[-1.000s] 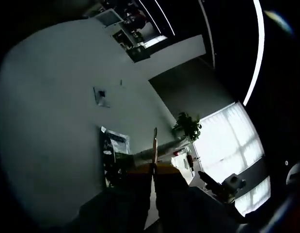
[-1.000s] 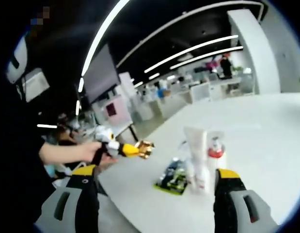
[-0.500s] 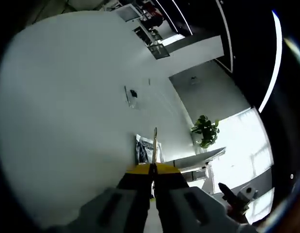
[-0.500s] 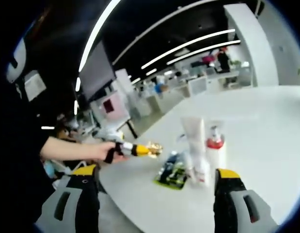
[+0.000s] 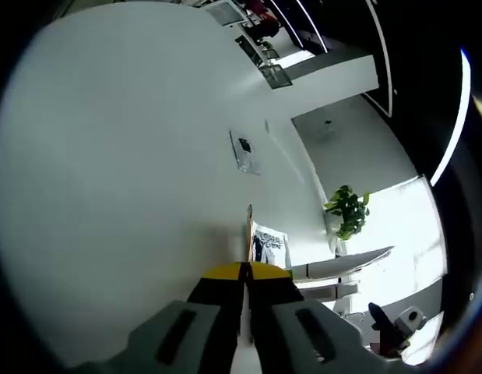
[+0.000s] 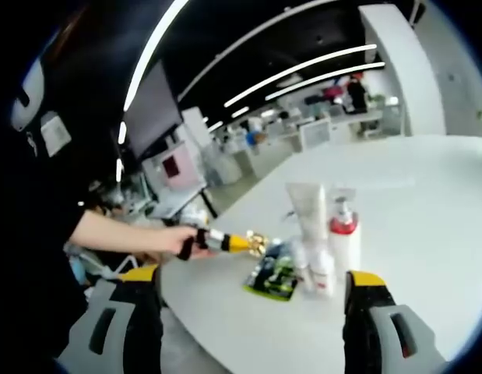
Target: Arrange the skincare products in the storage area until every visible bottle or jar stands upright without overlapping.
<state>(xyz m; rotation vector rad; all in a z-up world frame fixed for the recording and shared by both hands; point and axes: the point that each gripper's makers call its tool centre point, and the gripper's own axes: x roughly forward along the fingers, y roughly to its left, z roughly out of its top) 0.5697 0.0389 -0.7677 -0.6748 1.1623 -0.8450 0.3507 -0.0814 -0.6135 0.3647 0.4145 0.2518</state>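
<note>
My left claw (image 5: pixel 246 269) has its jaws pressed together on something thin whose pale edge pokes up between the tips; I cannot tell what it is. My right claw (image 6: pixel 252 292) stands wide open with nothing in it, its yellow-tipped jaws framing the scene from 7 and 5 o'clock. Just past the left tips, at about 1 o'clock, a printed sachet (image 5: pixel 269 247) lies flat on the white counter (image 5: pixel 124 171), and farther out at 12 o'clock sits a small grey object (image 5: pixel 244 149), too small to name. From the right claw outward, a cluster stands near the counter edge: a white tube (image 6: pixel 305 214) upright, a pump bottle with a red collar (image 6: pixel 343 234) just beside it, small bottles (image 6: pixel 314 273) at their foot, and a green-and-dark packet (image 6: pixel 276 276) lying flat at 11 o'clock. I judge that I should bring the left claw in low and slow towards that cluster, set its load down clear of the standing bottles, and keep the right claw open and ready to steady them.
</note>
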